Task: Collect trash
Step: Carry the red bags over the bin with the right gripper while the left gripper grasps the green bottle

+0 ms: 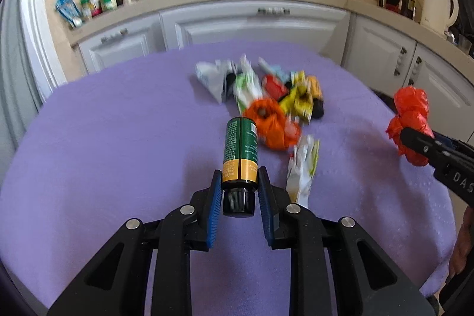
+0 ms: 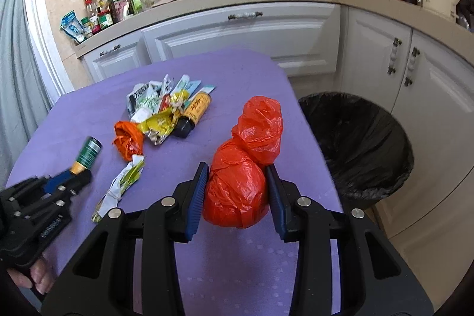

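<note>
Left tongs (image 1: 239, 182) clamp the green bottle (image 1: 240, 148), cap toward the camera, base pointing away; right tongs (image 2: 237, 176) grip the red bag (image 2: 246, 168).

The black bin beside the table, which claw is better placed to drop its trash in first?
Probably the right claw: it grips the red bag next to the bin. The left claw, holding the green bottle, is farther off.

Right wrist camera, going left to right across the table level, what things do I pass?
left gripper shut on the green bottle → white torn wrapper → orange crumpled bag → red plastic bag in the right gripper → black-lined trash bin.
</note>
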Action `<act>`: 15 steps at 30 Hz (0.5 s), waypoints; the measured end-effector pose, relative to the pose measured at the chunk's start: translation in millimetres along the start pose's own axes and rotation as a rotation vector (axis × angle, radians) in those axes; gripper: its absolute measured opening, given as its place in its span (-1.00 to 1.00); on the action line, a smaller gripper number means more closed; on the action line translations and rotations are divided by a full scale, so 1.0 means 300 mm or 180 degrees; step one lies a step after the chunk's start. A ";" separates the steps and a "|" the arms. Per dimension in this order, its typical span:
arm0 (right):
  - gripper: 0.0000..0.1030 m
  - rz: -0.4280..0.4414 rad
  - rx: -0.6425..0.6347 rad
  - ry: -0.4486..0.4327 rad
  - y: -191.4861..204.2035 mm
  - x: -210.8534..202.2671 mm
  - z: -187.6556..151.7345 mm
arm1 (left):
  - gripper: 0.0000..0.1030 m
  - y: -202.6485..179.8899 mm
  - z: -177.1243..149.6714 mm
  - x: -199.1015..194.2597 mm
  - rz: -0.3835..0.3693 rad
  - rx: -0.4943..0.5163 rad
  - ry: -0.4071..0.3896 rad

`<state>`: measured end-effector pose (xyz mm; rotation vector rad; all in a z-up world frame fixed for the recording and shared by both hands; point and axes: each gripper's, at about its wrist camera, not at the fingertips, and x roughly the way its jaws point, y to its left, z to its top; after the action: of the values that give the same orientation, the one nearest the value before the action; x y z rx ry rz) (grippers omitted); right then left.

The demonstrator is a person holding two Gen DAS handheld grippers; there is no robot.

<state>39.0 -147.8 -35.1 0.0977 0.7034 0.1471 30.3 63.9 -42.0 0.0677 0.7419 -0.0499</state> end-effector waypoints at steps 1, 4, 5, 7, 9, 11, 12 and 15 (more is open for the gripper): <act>-0.27 -0.0018 -0.0011 -0.0033 -0.004 -0.010 0.005 | -0.52 -0.007 0.019 -0.020 0.0019 0.0001 -0.0090; -0.27 -0.0119 -0.0037 -0.0145 -0.028 -0.040 0.030 | -0.52 -0.041 0.066 -0.054 -0.0026 0.0021 -0.0298; -0.27 -0.0155 -0.0040 -0.0183 -0.043 -0.049 0.041 | -0.52 -0.048 0.076 -0.057 -0.0032 0.0032 -0.0336; -0.27 -0.0228 -0.0040 -0.0229 -0.068 -0.057 0.061 | -0.52 -0.087 0.114 -0.049 -0.0068 0.0093 -0.0386; -0.27 -0.0308 -0.0039 -0.0267 -0.099 -0.058 0.075 | -0.52 -0.133 0.147 -0.032 -0.0161 0.0142 -0.0380; -0.27 -0.0385 -0.0018 -0.0296 -0.141 -0.055 0.092 | -0.52 -0.182 0.175 -0.015 -0.0238 0.0184 -0.0402; -0.27 -0.0416 -0.0011 -0.0302 -0.156 -0.053 0.097 | -0.52 -0.205 0.186 -0.005 -0.0267 0.0213 -0.0414; -0.27 -0.0525 0.0013 -0.0316 -0.214 -0.037 0.114 | -0.52 -0.281 0.221 0.031 -0.0348 0.0282 -0.0391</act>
<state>59.4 -214.4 -10.9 0.0503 0.6098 -0.0173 76.1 -25.5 -3.2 0.1075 0.6198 -0.1895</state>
